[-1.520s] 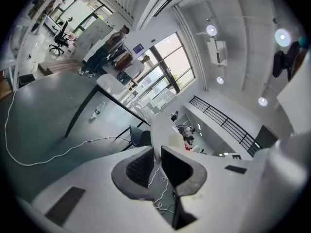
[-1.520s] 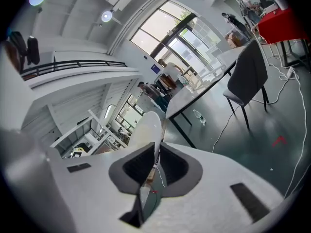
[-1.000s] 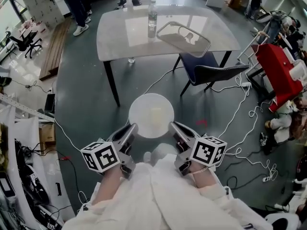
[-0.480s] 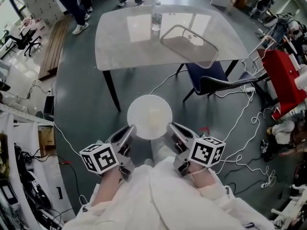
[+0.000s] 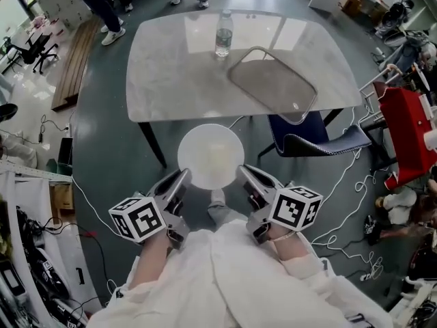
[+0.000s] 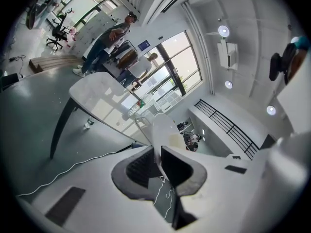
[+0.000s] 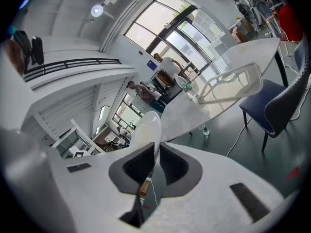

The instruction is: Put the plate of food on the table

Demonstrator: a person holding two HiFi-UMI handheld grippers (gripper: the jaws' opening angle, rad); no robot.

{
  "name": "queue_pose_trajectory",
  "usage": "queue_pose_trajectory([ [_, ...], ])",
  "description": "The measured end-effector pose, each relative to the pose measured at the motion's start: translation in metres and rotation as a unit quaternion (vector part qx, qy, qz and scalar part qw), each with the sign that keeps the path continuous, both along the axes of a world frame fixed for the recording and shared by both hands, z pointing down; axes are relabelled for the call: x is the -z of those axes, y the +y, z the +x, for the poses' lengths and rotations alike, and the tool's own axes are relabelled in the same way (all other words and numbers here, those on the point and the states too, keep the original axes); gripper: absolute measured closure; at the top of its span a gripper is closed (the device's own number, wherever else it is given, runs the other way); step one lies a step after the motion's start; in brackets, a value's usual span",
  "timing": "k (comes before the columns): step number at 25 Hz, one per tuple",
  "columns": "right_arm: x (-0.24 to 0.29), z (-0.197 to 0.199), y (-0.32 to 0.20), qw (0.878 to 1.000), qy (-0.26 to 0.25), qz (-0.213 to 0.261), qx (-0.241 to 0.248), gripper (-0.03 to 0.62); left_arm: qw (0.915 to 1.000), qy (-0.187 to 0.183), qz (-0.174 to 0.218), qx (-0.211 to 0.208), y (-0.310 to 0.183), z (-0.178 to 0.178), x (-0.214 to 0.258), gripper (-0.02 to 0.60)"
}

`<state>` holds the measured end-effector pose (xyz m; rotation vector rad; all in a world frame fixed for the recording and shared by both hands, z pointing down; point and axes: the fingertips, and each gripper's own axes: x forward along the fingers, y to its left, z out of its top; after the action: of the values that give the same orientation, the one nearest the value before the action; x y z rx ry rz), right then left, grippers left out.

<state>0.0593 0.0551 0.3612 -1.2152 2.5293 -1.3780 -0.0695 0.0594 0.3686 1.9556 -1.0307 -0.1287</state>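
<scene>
Both grippers, the left gripper (image 5: 179,184) and right gripper (image 5: 247,182), clamp opposite rims of the plate (image 5: 210,156), keeping it level near the table (image 5: 171,80).

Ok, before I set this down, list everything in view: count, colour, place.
plate: one, white, pale yellowish patch on it, held in the air by the table's near edge
table: one, light grey top, dark legs, ahead
water bottle: one, clear, standing on the table's far side
tray: one, grey, on the table's right part
chair: one, dark blue, at the table's right near side
cables: several, white, on the floor
people: at least two, legs only, beyond the table
left gripper: shut on the plate's left rim
right gripper: shut on the plate's right rim
</scene>
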Motion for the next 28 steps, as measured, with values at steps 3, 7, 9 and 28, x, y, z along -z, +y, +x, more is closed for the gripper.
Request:
queue_pose_trajectory([
  [3,0.000,0.008,-0.036,1.000,0.000,0.004,0.009,0.580,0.9999,0.000,0.003,0.012,-0.033,0.008,-0.001,0.528],
  [7,0.000,0.017,-0.077,1.000,0.000,0.006,0.016,0.580,0.9997,-0.001,0.005,0.025,-0.073,0.017,-0.002,0.528],
  [9,-0.001,0.023,-0.092,1.000,-0.004,0.005,0.018,0.580,0.9996,0.000,0.006,0.027,-0.086,0.023,-0.003,0.528],
  [28,-0.012,0.020,-0.141,0.999,-0.019,-0.017,0.029,0.580,0.9992,0.004,-0.026,0.029,-0.134,0.020,-0.018,0.528],
])
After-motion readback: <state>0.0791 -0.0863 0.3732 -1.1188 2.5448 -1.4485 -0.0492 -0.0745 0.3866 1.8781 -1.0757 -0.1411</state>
